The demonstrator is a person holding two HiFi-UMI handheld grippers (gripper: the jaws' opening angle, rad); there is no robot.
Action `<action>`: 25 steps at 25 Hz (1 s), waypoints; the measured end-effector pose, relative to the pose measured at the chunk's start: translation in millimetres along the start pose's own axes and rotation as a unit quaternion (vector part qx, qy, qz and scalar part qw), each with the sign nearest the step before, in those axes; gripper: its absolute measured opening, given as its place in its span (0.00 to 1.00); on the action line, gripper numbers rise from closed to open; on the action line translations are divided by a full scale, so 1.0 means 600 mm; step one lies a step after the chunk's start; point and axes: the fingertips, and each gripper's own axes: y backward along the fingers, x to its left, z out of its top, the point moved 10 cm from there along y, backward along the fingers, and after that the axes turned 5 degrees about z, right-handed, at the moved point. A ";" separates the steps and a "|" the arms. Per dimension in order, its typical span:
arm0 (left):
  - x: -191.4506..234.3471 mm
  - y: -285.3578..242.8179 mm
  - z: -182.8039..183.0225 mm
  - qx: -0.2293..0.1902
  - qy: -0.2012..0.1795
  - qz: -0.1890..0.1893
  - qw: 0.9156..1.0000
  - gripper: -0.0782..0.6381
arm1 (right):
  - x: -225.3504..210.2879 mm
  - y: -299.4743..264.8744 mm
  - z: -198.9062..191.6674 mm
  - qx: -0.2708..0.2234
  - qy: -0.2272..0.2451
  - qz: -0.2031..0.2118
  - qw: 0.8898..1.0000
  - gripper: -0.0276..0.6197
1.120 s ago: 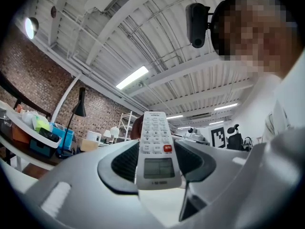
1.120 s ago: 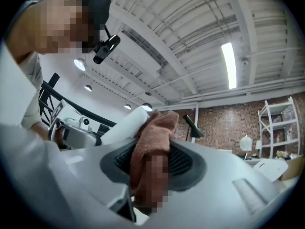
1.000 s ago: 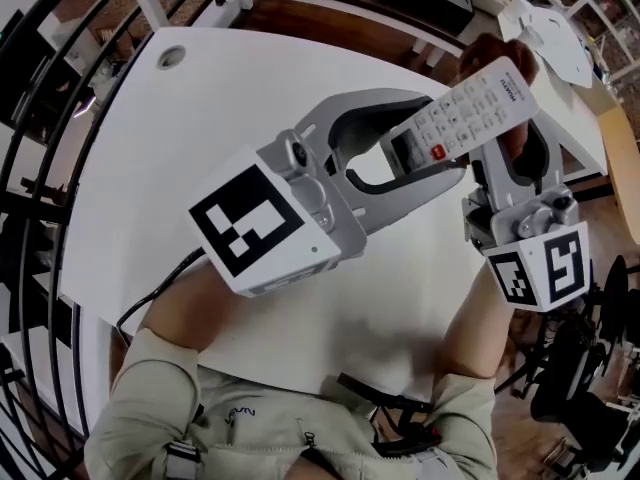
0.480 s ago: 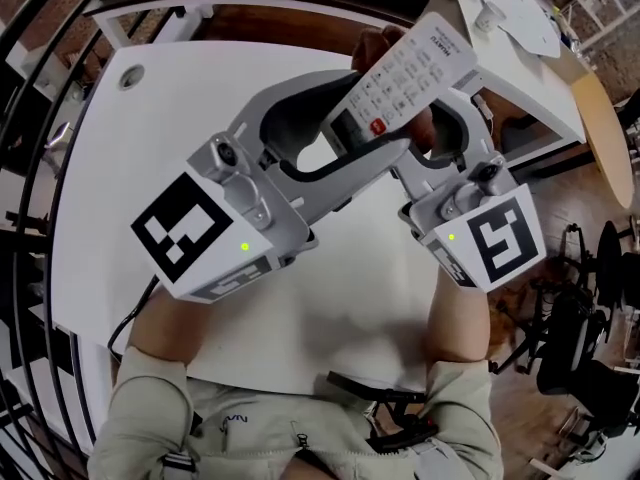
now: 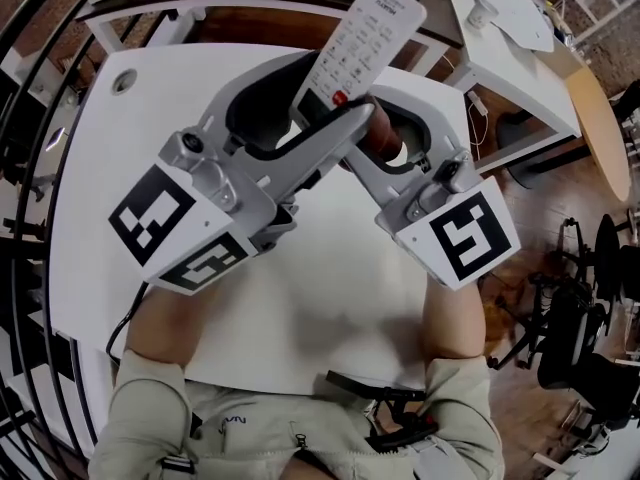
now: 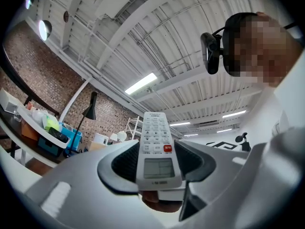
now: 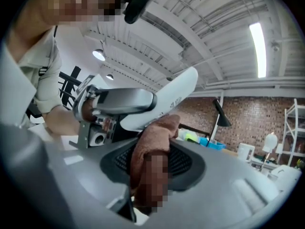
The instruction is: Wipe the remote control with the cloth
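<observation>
head view first: both grippers are up over the white table, crossed in close to each other, marker cubes facing the camera. the left gripper has the remote control clamped by its lower end. the rest of the remote sticks up and away toward the far edge of the table, button side facing up, red button just above the jaws. it's well clear of the tabletop, held in the air.

in the left gripper view you see it properly. the jaws stand fairly wide and both pads press on the sides of the remote, right around the little screen, with the keypad running up past them.

the right gripper sits just beside it on the right, tucked under the remote. its own view shows the jaws part closed and pinching a bunched brown cloth between the pads. the top of the cloth bulges out above the jaws and comes up against the plain white back of the remote. it looks like it's touching there, though the angle's tight enough that i wouldn't swear to it.

bare forearms come up from the bottom of the head view to each gripper.
</observation>
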 end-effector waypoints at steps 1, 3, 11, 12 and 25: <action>-0.002 0.000 0.002 -0.002 -0.002 0.004 1.000 0.45 | -0.001 0.005 0.000 0.000 -0.001 -0.003 1.000 0.25; -0.006 0.002 0.006 -0.006 -0.011 0.014 1.000 0.45 | -0.006 0.018 0.004 -0.005 -0.005 -0.015 1.000 0.25; -0.017 0.010 0.015 -0.013 -0.051 0.058 0.997 0.45 | -0.027 0.070 0.016 -0.033 -0.005 -0.073 0.997 0.25; -0.016 0.011 0.016 -0.012 -0.061 0.065 0.996 0.45 | -0.031 0.074 0.015 -0.033 -0.003 -0.081 0.996 0.25; 0.071 0.012 -0.017 0.048 -0.154 0.183 0.970 0.45 | -0.081 0.069 -0.006 -0.022 -0.035 -0.166 0.985 0.25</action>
